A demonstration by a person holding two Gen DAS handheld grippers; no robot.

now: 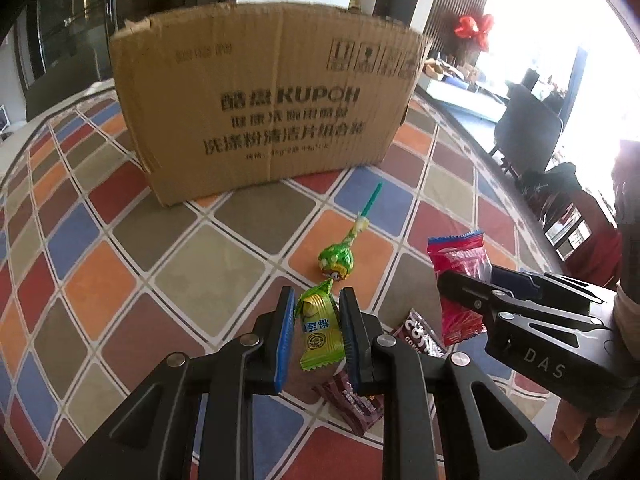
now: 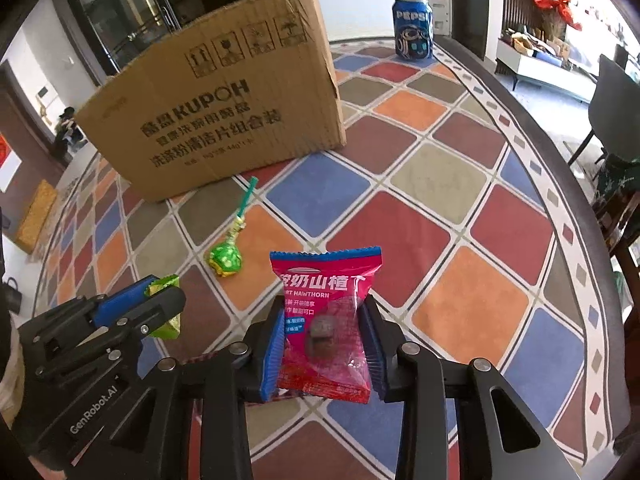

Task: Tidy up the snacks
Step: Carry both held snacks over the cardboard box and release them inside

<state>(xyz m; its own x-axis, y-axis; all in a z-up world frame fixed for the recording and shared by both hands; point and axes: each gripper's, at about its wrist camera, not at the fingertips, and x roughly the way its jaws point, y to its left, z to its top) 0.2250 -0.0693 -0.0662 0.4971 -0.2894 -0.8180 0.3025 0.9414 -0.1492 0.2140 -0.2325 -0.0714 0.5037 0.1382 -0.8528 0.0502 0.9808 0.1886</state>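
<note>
My left gripper [image 1: 316,304] is shut on a green-and-yellow wrapped candy [image 1: 320,328] and holds it above the table. My right gripper [image 2: 324,312] is shut on a red hawthorn snack packet [image 2: 326,320] with a blue top edge; the packet also shows in the left wrist view [image 1: 460,260]. A green lollipop [image 1: 336,260] with a teal stick lies on the table ahead of both grippers; it also shows in the right wrist view [image 2: 226,258]. A brown cardboard box [image 1: 264,96] stands behind it, also seen in the right wrist view [image 2: 224,100]. Its inside is hidden.
Two dark brown chocolate packets [image 1: 352,400] lie under the left gripper. A Pepsi can [image 2: 413,28] stands at the far right of the box. The table [image 2: 440,220] has a coloured diamond-pattern cloth. Its edge curves at the right, with chairs [image 2: 616,92] beyond.
</note>
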